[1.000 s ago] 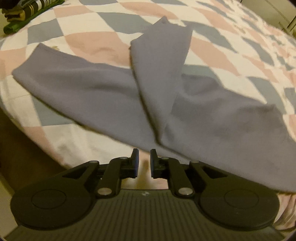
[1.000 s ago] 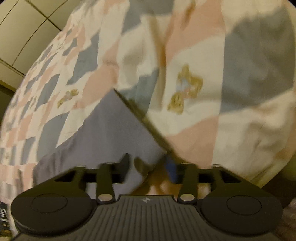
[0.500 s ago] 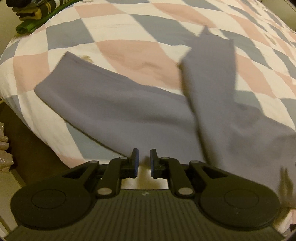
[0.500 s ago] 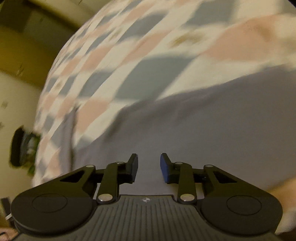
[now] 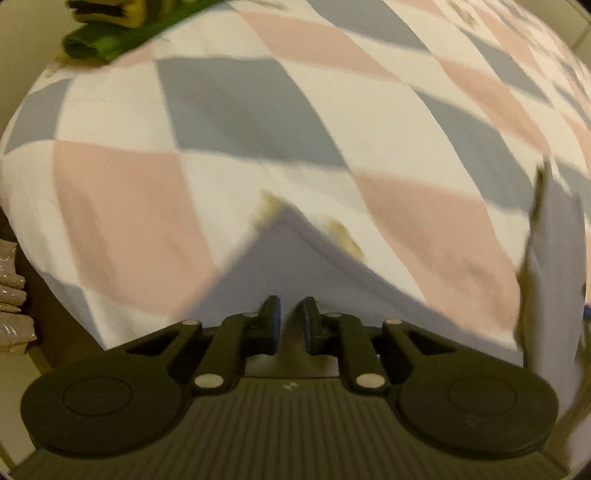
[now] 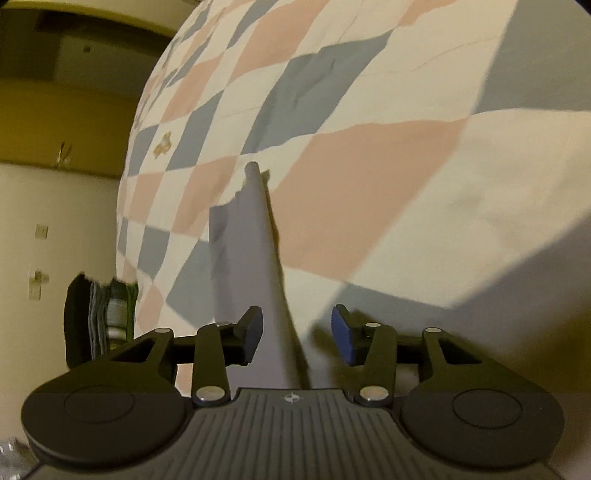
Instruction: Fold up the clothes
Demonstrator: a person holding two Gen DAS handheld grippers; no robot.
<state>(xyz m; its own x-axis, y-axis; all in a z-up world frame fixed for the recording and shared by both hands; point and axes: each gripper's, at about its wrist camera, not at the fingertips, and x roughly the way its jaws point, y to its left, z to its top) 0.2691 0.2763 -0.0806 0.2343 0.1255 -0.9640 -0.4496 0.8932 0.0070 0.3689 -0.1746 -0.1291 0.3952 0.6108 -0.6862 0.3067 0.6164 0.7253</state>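
the left gripper (image 5: 291, 319) sits low in the centre of the left wrist view, its fingers drawn to a narrow gap with nothing visibly pinched between them. just beyond the tips, a pointed corner of the grey garment (image 5: 280, 258) lies on the checked bedspread (image 5: 295, 110), and another strip of it stands along the right edge. a green and yellow striped pile (image 5: 107, 33) sits in the upper left corner.

in the right wrist view the right gripper (image 6: 297, 332) has its blue-padded fingers spread wide, and a tall fold of the grey garment (image 6: 251, 251) rises between them without being clamped. stacked folded clothes (image 6: 99, 317) show at the left edge. no writing can be read anywhere.
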